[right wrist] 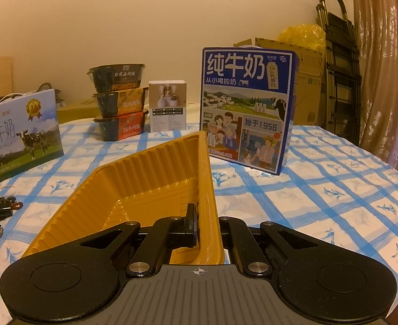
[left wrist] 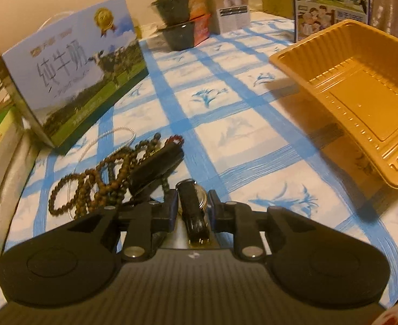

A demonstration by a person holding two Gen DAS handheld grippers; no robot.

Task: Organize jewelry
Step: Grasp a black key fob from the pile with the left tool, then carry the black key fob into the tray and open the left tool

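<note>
My left gripper [left wrist: 193,203] points down at the table, its jaws closed on the black strap of a wristwatch [left wrist: 191,216] whose silver case shows beside the right finger. Just left of it lie a brown bead necklace [left wrist: 90,187], a black strap-like piece [left wrist: 158,162] with a small red beaded piece at its tip, and a thin white chain [left wrist: 109,135]. My right gripper [right wrist: 207,227] is shut on the side wall of a yellow plastic tray [right wrist: 144,178] and holds it tilted. One finger [right wrist: 191,224] is inside the tray; the other is hidden behind the wall. The tray [left wrist: 361,94] is bare inside.
The blue-checked tablecloth [right wrist: 320,189] covers the table. A light milk carton [left wrist: 71,67] stands just behind the jewelry. A blue milk carton [right wrist: 247,108], a small white box [right wrist: 167,105] and three stacked food bowls [right wrist: 120,100] line the back. Cardboard boxes, a folded ladder and a curtain are at the right.
</note>
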